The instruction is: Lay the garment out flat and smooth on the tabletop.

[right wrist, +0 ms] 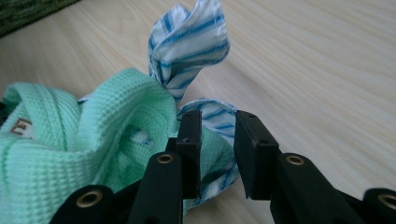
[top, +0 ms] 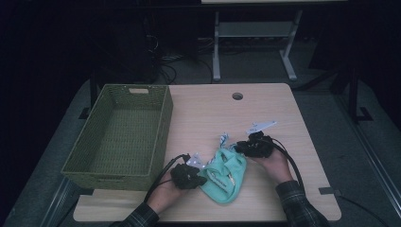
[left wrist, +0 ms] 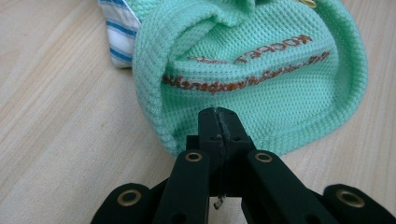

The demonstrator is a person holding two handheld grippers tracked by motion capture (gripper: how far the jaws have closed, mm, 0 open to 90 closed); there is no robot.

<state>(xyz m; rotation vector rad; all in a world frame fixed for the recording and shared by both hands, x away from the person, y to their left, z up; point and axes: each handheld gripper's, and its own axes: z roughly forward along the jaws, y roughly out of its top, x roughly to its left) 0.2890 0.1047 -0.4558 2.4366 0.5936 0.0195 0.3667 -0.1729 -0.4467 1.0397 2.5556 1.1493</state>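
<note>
Garment (top: 226, 174) on bench (top: 265, 113): left claw (left wrist: 218, 122) pinched its hem, right claw (right wrist: 217, 140) stood apart around striped cloth (right wrist: 189, 44); grip deeper.

mint knit garment (left wrist: 280, 93) | brown stitched txt, upside down | not legible

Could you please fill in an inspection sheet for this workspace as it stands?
Surface: light wooden table, round hole near its far edge.
Job's things: crumpled mint knit garment with a blue-striped cloth part, lying at the near edge.
Clutter: green woven basket on the left, nothing in it.
Grippers: left tool shut at the garment's edge; right tool open, striped cloth between its jaws.
Cables: black cable trailing from each tool.
Surroundings: dark floor, grey table legs behind.
</note>
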